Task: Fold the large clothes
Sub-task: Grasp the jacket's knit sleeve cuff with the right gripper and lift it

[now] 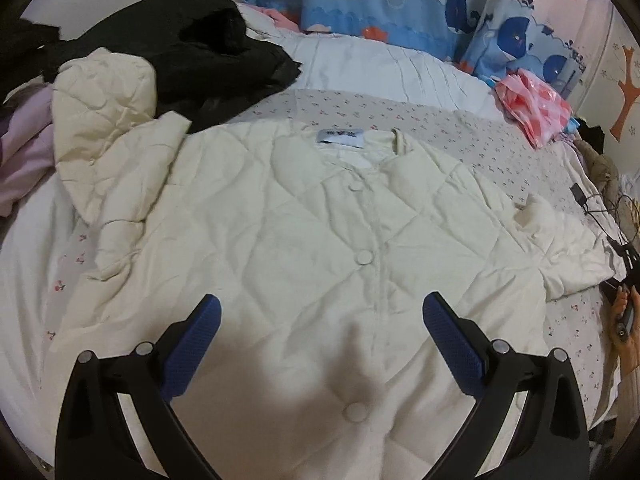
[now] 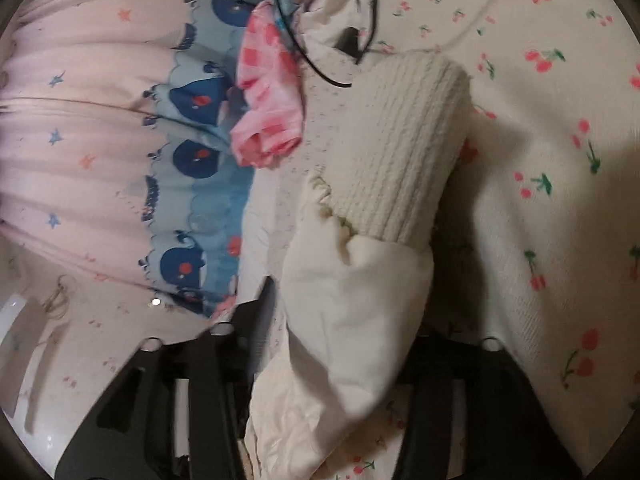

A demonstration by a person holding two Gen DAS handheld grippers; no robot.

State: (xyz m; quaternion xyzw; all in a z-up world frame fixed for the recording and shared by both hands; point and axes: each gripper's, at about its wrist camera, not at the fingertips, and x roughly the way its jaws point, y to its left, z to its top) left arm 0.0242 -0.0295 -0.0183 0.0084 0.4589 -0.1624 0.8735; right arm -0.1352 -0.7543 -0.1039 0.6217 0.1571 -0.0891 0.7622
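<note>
A cream quilted jacket (image 1: pixel 312 248) lies front up and buttoned on the bed, collar away from me. Its left sleeve (image 1: pixel 112 136) is bunched up at the far left. Its right sleeve (image 1: pixel 560 248) stretches out to the right. My left gripper (image 1: pixel 320 312) is open and empty, hovering over the jacket's lower front. My right gripper (image 2: pixel 348 320) is shut on the right sleeve (image 2: pixel 352 312) just behind its ribbed knit cuff (image 2: pixel 400 148), holding it above the cherry-print sheet (image 2: pixel 560 200). It also shows at the right edge of the left wrist view (image 1: pixel 624 280).
A black garment (image 1: pixel 192 52) and lilac clothing (image 1: pixel 24 152) are piled at the far left. A pink checked bag (image 1: pixel 532 108) lies at the far right by whale-print curtains (image 1: pixel 380 4). Black cables (image 2: pixel 320 60) lie near the cuff.
</note>
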